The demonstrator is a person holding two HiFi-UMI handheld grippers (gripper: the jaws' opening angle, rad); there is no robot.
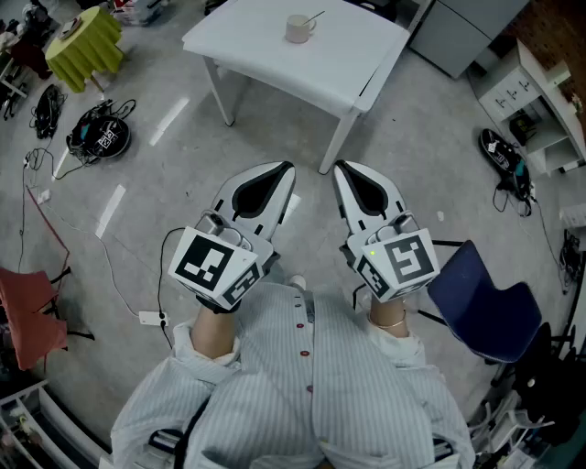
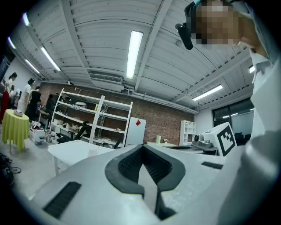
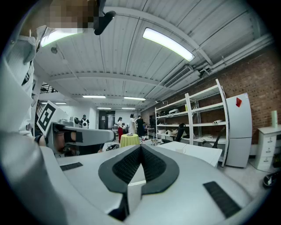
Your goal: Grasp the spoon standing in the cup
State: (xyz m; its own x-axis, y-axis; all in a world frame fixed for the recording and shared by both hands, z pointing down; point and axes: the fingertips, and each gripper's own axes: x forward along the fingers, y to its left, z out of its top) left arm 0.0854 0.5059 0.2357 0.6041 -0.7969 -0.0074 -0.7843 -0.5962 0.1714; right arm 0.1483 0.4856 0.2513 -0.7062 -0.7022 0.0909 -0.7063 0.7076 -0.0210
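Head view: the spoon (image 1: 316, 17) leans in the cup (image 1: 298, 29) on the white tabletop (image 1: 265, 57) — well apart from me. My left claw (image 1: 287, 169) and right claw (image 1: 338, 169) hang side by side over the floor (image 1: 165, 188) — both pinched together, gripping nothing.

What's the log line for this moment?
left claw: shut, empty | right claw: shut, empty | spoon: in cup on table, not grasped
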